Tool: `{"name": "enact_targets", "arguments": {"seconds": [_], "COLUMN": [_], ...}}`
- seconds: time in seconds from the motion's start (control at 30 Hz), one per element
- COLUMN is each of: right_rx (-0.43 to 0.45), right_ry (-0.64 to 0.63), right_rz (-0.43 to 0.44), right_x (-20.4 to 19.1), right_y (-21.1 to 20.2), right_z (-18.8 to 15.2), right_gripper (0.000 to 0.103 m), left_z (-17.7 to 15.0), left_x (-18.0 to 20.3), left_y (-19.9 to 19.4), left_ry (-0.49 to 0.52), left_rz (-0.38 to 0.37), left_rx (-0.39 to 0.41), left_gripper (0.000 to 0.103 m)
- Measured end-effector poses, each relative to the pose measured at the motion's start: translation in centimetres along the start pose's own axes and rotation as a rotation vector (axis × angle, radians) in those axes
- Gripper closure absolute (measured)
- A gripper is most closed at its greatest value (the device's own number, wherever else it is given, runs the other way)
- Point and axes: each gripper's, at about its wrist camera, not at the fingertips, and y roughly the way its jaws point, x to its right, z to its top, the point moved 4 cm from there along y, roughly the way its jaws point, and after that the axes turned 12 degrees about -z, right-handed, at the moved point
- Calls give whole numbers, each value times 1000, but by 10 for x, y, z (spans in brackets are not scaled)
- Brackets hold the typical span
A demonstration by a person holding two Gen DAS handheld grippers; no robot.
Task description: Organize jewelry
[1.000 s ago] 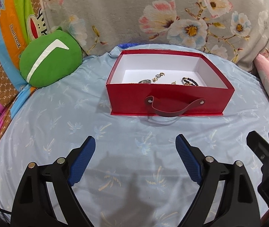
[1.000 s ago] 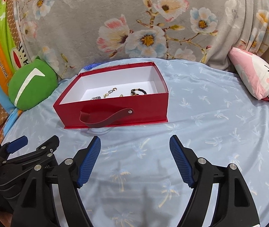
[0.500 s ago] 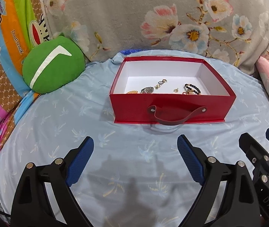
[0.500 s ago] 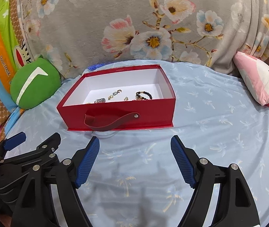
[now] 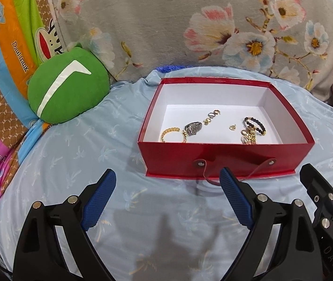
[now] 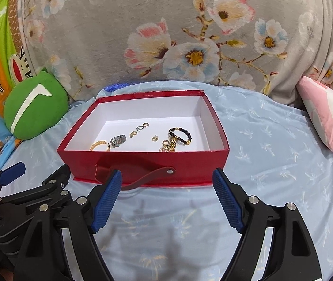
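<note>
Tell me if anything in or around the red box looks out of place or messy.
Nothing is spilled or damaged. Inside the red box, the jewelry lies loose and unsorted: the gold chain pieces are heaped against the black bead bracelet. Nothing lies on the blue sheet.

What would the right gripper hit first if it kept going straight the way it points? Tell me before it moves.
Probably the near wall of the red cardboard box, around its dark red strap handle. The right gripper is open and empty; depth is hard to judge, so it might meet the light blue bedsheet first.
</note>
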Motion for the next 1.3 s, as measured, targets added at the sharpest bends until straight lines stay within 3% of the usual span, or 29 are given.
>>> {"name": "enact_targets", "arguments": {"seconds": [1.3], "right_rx": [-9], "right_ry": [26], "right_rz": [-39], "right_x": [3], "right_y": [19], "right_z": [10], "right_gripper": [25], "left_z": [15], "left_x": [4], "left_y": [19], "left_ry": [-20], "left_rz": [21], "left_rx": [1], "left_gripper": [16]}}
